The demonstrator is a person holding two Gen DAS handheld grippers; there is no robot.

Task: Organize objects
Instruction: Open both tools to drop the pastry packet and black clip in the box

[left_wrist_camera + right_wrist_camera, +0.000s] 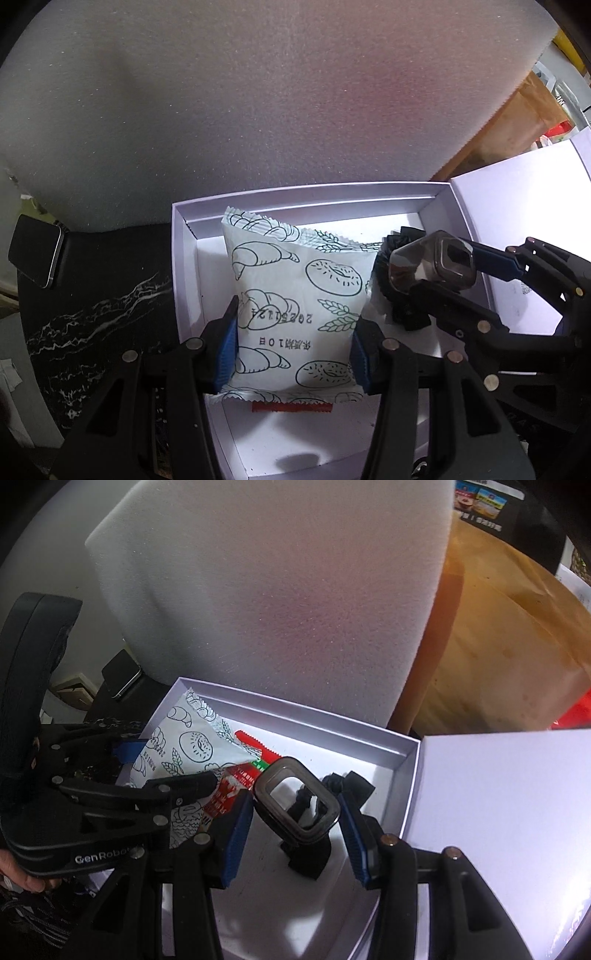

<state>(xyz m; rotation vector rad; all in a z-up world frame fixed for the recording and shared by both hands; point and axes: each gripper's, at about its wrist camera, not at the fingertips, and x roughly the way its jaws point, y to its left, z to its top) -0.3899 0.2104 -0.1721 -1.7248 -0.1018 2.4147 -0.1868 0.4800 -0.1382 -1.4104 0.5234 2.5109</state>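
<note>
At frame centre, the left gripper [291, 350] clamps 1 white bread-printed snack packet [295, 314]; the right gripper [295, 823] grips 1 clear square-mouthed cup [297, 805] over 1 white box [295, 195].

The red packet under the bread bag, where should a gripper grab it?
Judging by what shows, grab the red packet by its free serrated end from above, jaws across its thin width. It lies flat in the white box, mostly covered by the bread bag that the left gripper holds.
</note>
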